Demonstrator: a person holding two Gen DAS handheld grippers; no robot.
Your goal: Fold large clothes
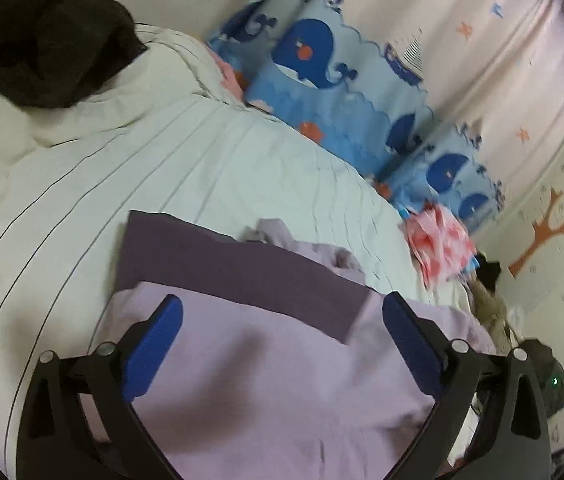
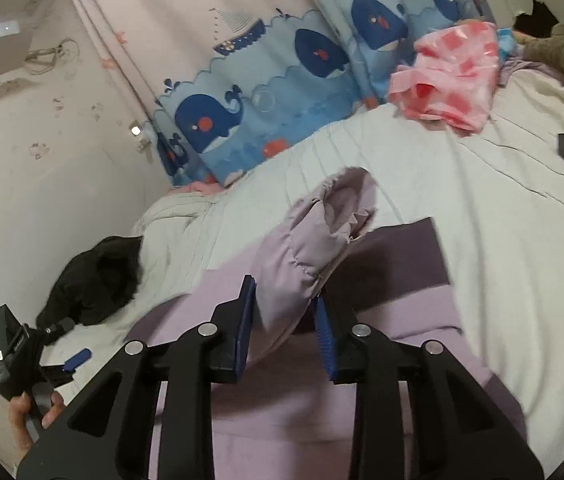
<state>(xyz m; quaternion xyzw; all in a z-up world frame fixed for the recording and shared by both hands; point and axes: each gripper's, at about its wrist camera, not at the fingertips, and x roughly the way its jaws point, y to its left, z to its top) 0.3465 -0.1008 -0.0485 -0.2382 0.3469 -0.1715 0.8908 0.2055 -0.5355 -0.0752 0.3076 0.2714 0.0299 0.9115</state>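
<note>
Lilac padded jacket [image 2: 306, 248] with dark purple band, sleeve pinched in right tongs [image 2: 284, 320]; left tongs [image 1: 282, 344] wide.

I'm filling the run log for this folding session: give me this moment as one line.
task: fold large clothes | left gripper: open, over lilac jacket | right gripper: shut on jacket sleeve | surface: bed

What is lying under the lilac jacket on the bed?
Under the lilac jacket lies the pale striped bed cover, which shows all around it. The part directly beneath is covered, so anything there cannot be seen. The right gripper lifts one sleeve off it.
</note>
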